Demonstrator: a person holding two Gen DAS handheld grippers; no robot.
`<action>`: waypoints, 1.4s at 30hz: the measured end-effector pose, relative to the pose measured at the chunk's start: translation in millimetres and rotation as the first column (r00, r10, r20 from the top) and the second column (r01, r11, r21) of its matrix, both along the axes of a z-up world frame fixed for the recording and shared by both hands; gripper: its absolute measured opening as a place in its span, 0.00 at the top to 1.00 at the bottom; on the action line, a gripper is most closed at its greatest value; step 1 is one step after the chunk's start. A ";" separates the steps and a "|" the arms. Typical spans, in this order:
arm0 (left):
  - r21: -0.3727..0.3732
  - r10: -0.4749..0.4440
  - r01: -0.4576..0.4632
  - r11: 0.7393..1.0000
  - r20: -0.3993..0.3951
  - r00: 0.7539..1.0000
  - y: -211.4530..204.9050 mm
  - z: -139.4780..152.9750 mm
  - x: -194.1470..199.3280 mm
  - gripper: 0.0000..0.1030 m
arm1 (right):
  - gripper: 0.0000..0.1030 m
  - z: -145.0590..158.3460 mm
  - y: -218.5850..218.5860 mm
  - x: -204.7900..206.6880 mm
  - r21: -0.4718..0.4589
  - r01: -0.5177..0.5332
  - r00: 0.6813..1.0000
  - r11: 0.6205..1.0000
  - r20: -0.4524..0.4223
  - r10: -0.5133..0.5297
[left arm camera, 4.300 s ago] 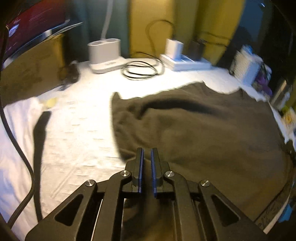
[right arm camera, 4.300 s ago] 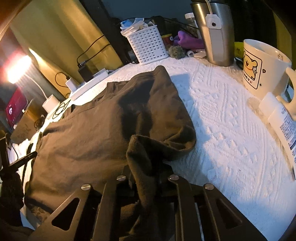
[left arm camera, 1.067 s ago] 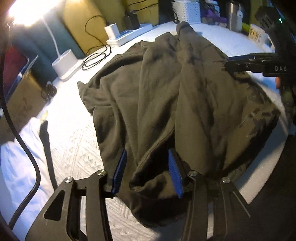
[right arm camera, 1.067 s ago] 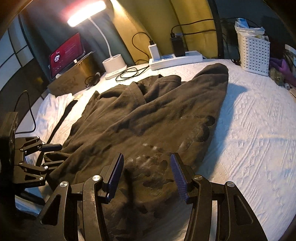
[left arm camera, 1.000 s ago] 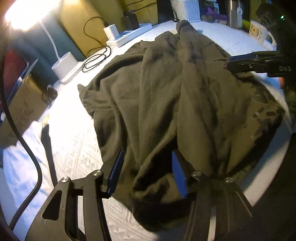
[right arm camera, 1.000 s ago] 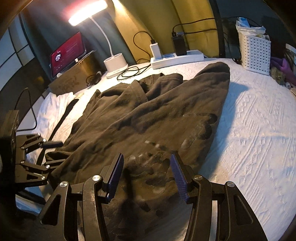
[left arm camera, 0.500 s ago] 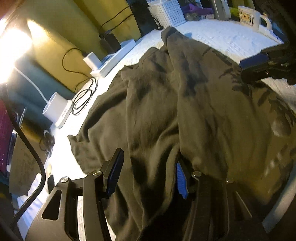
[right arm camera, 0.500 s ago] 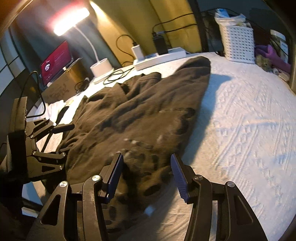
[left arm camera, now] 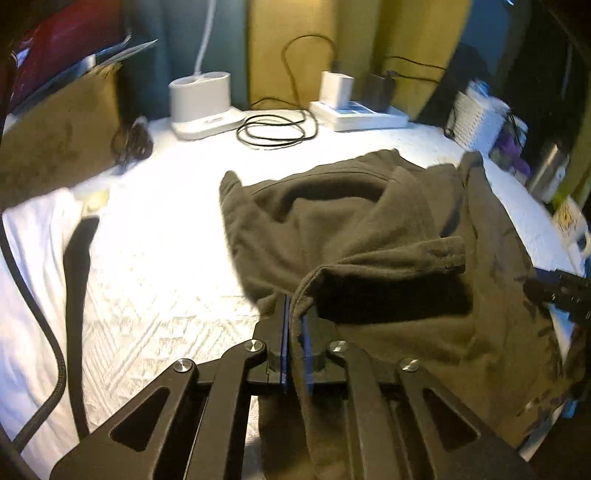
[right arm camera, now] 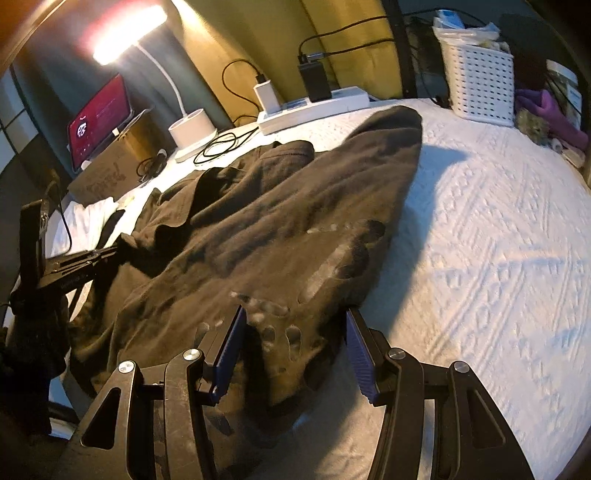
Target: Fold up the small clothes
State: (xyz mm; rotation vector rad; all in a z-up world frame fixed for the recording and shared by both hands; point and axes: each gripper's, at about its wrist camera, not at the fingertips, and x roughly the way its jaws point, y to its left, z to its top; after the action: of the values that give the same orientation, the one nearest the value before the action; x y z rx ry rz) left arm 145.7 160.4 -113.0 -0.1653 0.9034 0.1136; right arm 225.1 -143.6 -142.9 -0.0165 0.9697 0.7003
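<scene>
Left gripper [left arm camera: 293, 325], jaws just closing, is clenched on the near hem of the dark olive fleece garment [left arm camera: 369, 229], which stretches away across the white quilted bed [left arm camera: 155, 258]; right gripper [right arm camera: 293, 354] straddles its other corner, jaws released.

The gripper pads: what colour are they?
Blue pads, clearest in the right wrist view.

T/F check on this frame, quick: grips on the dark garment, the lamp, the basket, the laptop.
1. The left gripper is shut on an edge of the dark garment. True.
2. The right gripper is clamped shut. False: its jaws stand apart over the cloth.
3. The lamp is off. False: it glows.
4. The white basket stands on the garment. False: it stands apart, on the white cover.
5. The laptop screen shows red. True.
</scene>
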 end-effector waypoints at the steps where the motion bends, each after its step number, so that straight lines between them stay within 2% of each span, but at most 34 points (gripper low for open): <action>1: 0.005 -0.007 0.007 1.000 0.008 1.000 -2.3 1.9 -1.4 0.91 | 0.45 0.5 2.6 1.0 -0.003 -0.003 1.000 1.000 0.002 0.003; 3: 0.029 -0.038 0.037 0.999 0.026 0.999 -10.7 10.7 -3.2 0.81 | 0.44 0.9 5.8 2.8 -0.008 -0.002 1.000 1.000 0.002 0.002; 5: 0.047 -0.086 0.083 0.995 0.074 0.994 -19.9 23.6 -4.0 0.40 | 0.44 1.5 7.4 5.0 -0.010 0.000 1.000 1.000 0.001 0.000; 6: 0.065 -0.115 0.109 0.992 0.104 0.988 -25.8 30.5 -3.2 0.34 | 0.44 1.8 7.4 6.0 -0.012 0.001 1.000 1.000 0.002 -0.001; 8: 0.113 -0.191 0.177 0.978 0.121 0.974 -39.5 38.1 0.6 0.32 | 0.44 2.6 5.8 7.7 -0.010 0.005 1.000 1.000 0.005 -0.005; 10: 0.177 -0.279 0.260 0.949 0.096 0.955 -55.3 38.0 10.3 0.32 | 0.44 3.4 3.5 10.5 -0.006 0.015 1.000 1.000 0.006 -0.015; 12: 0.265 -0.358 0.341 0.902 0.017 0.933 -75.3 28.4 21.8 0.32 | 0.44 4.0 0.3 12.6 -0.003 0.024 1.000 1.000 0.007 -0.024; 15: 0.350 -0.428 0.429 0.833 -0.086 0.900 -96.2 10.7 32.4 0.32 | 0.44 4.3 -5.5 15.4 0.002 0.041 0.999 0.999 0.005 -0.041; 17: 0.373 -0.455 0.461 0.805 -0.111 0.884 -103.0 4.6 36.1 0.32 | 0.44 3.2 -10.2 17.7 0.005 0.056 0.998 0.998 0.002 -0.056; 20: 0.375 -0.472 0.485 0.790 -0.133 0.872 -103.6 -0.3 44.0 0.32 | 0.44 0.6 -16.2 22.1 0.011 0.077 0.997 0.997 -0.007 -0.077; 21: 0.372 -0.471 0.484 0.792 -0.130 0.872 -101.4 -1.2 47.9 0.32 | 0.44 -0.2 -17.0 22.9 0.012 0.080 0.997 0.997 -0.009 -0.080; 22: 0.355 -0.461 0.473 0.806 -0.124 0.879 -95.4 -2.7 56.0 0.33 | 0.44 -1.2 -17.5 24.2 0.013 0.082 0.997 0.997 -0.013 -0.082; 24: 0.315 -0.403 0.416 0.853 -0.109 0.909 -79.9 -1.0 67.9 0.33 | 0.44 -1.8 -16.4 25.5 0.013 0.079 0.997 0.997 -0.013 -0.079; 25: 0.307 -0.355 0.363 0.880 -0.085 0.931 -68.8 2.9 73.6 0.33 | 0.44 -1.5 -15.8 25.5 0.012 0.076 0.997 0.997 -0.013 -0.076; 26: 0.318 -0.305 0.310 0.896 -0.067 0.950 -58.2 5.2 78.0 0.34 | 0.44 -1.2 -15.5 25.5 0.012 0.072 0.997 0.997 -0.013 -0.072; 28: 0.321 -0.203 0.206 0.925 -0.043 0.978 -33.4 7.7 85.1 0.34 | 0.44 -1.5 -14.3 26.1 0.011 0.070 0.997 0.997 -0.014 -0.070; 30: 0.295 -0.090 0.091 0.951 -0.017 0.996 -4.6 11.2 87.3 0.34 | 0.44 -2.1 -13.3 26.6 0.008 0.071 0.997 0.997 -0.015 -0.070; 33: 0.252 0.025 -0.028 0.967 0.014 1.000 26.1 16.8 75.7 0.34 | 0.44 -1.5 -9.6 25.6 0.003 0.065 0.998 0.998 -0.015 -0.065; 35: 0.216 0.065 -0.070 0.974 0.026 0.998 37.2 24.3 61.1 0.34 | 0.44 -0.5 -5.8 24.0 -0.001 0.059 0.998 0.998 -0.012 -0.059; 37: 0.152 0.048 -0.053 0.987 0.034 0.998 36.6 31.7 43.2 0.34 | 0.44 0.8 -3.4 21.7 -0.003 0.057 0.998 0.998 -0.008 -0.057; 39: 0.043 -0.036 0.034 0.999 0.053 0.998 26.3 40.4 20.2 0.34 | 0.44 2.7 -1.1 18.3 -0.004 0.053 0.999 0.999 -0.003 -0.053; 42: -0.045 -0.166 0.169 0.985 0.060 0.984 -4.2 41.2 -8.6 0.33 | 0.44 4.0 1.0 12.1 -0.009 0.045 0.999 0.999 0.002 -0.045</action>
State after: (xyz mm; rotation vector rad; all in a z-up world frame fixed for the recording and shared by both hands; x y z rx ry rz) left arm 137.1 156.2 -71.8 -0.1374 0.8607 -0.0698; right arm 237.2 -142.6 -139.0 -0.0030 0.9691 0.6543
